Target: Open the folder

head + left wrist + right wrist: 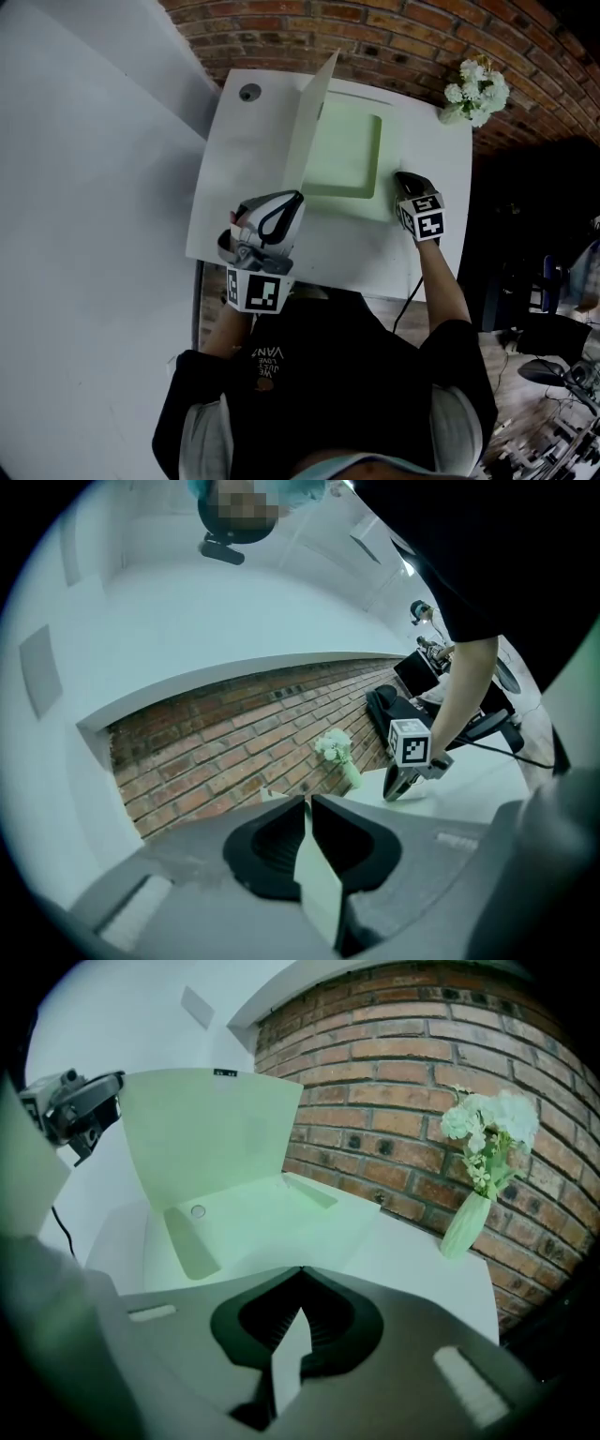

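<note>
In the head view, the folder (342, 150) lies on the table (244, 216) in front of both tools, and its cover (314, 122) stands up on edge. The left gripper (286, 199) pinches the cover's near corner. The right gripper (405, 180) sits at the folder's right edge. In the left gripper view, the jaws are almost closed on the thin cover (319, 883), and the flowers (333, 747) are far ahead. In the right gripper view, the jaws are closed narrow on a pale strip, likely the folder's bottom sheet. The open folder (253, 1213) lies just ahead. The cover looks light, bendy and slippery, so its free edge is the best place to hold. Nothing stands to the left of the cover. The flowers are well off to the right.
</note>
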`<state>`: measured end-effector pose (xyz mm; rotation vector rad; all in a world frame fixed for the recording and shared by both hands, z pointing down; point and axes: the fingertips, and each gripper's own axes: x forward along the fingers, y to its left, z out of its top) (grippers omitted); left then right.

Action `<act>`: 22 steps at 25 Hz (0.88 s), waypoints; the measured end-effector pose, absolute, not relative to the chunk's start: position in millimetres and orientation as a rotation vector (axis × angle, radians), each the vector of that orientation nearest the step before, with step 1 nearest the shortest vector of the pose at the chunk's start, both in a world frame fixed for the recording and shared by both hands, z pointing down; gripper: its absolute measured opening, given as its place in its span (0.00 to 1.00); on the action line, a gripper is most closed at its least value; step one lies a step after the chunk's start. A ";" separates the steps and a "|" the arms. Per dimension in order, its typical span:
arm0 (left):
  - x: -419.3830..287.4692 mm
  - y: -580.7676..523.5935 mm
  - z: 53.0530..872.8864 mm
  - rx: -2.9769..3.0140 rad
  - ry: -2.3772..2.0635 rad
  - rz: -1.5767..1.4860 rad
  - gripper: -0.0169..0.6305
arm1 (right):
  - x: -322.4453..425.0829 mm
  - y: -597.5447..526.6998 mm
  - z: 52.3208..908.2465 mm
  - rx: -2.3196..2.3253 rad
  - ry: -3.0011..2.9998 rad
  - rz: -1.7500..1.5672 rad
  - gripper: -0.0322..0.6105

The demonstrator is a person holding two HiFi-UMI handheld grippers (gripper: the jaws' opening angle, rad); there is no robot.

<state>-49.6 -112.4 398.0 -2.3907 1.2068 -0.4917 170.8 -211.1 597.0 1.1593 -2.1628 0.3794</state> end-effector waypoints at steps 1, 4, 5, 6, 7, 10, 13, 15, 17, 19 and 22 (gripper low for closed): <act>-56.5 -113.8 396.8 -2.383 1.222 -0.492 0.06 | 170.6 -211.1 597.0 1.159 -2.157 0.376 0.05; -75.0 -117.0 395.3 -2.365 1.255 -0.502 0.06 | 170.0 -211.7 596.9 1.159 -2.137 0.366 0.05; -80.7 -118.0 395.2 -2.361 1.266 -0.503 0.07 | 170.1 -212.0 596.9 1.162 -2.131 0.365 0.05; -86.5 -119.1 395.2 -2.357 1.280 -0.503 0.07 | 170.3 -212.1 596.9 1.167 -2.125 0.366 0.05; -92.5 -120.0 395.0 -2.353 1.296 -0.502 0.07 | 170.4 -212.1 596.8 1.175 -2.120 0.368 0.05; -111.0 -123.7 391.5 -2.330 1.339 -0.494 0.07 | 170.6 -211.7 596.8 1.204 -2.106 0.377 0.05; -129.2 -129.1 387.7 -2.308 1.368 -0.485 0.08 | 171.0 -212.1 597.2 1.226 -2.092 0.377 0.05; -142.4 -131.7 390.8 -2.308 1.406 -0.492 0.09 | 171.2 -212.5 597.5 1.232 -2.084 0.374 0.05; -152.6 -133.4 393.2 -2.306 1.435 -0.494 0.09 | 172.2 -212.3 597.7 1.240 -2.074 0.372 0.05; -161.9 -134.2 395.8 -2.306 1.464 -0.499 0.09 | 172.6 -211.9 597.6 1.250 -2.066 0.375 0.05; -176.0 -136.4 400.1 -2.303 1.523 -0.493 0.10 | 172.4 -211.8 597.4 1.259 -2.058 0.377 0.05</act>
